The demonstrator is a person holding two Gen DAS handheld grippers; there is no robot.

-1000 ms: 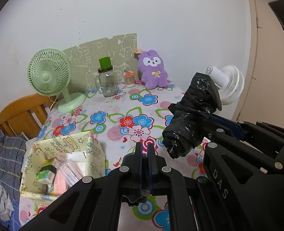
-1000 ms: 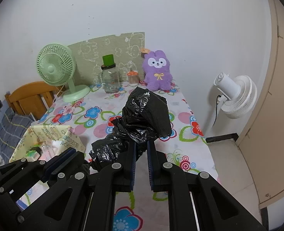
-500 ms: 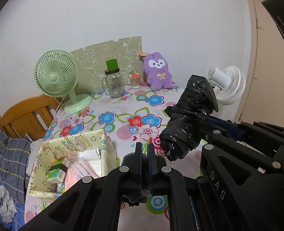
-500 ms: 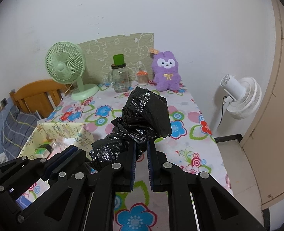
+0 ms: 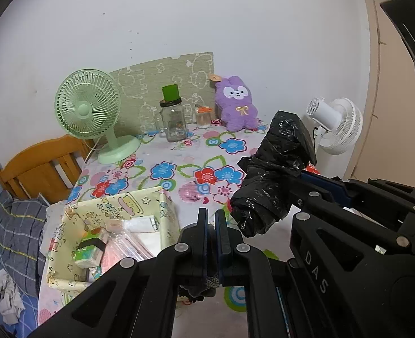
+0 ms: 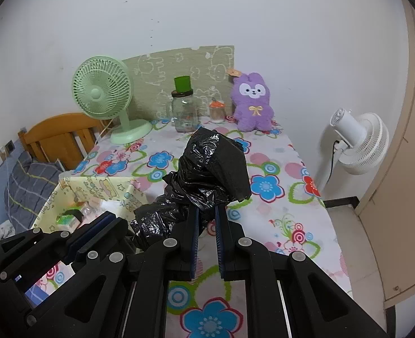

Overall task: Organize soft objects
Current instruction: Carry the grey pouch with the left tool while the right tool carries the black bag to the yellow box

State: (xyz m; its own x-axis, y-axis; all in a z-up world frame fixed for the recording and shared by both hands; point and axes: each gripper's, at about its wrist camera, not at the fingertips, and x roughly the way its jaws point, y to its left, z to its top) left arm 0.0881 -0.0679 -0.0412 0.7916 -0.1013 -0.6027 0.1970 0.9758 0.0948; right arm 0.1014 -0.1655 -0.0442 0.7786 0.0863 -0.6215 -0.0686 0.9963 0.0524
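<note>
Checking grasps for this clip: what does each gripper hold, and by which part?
Right gripper pinches the black plastic bag at its bunched lower part. Left gripper is shut and holds nothing.

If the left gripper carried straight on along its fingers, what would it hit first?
Probably the flowered tablecloth just past the yellow box. The shut left gripper points down at bare cloth; the black plastic bag sits to its right. Depth is uncertain.
</note>
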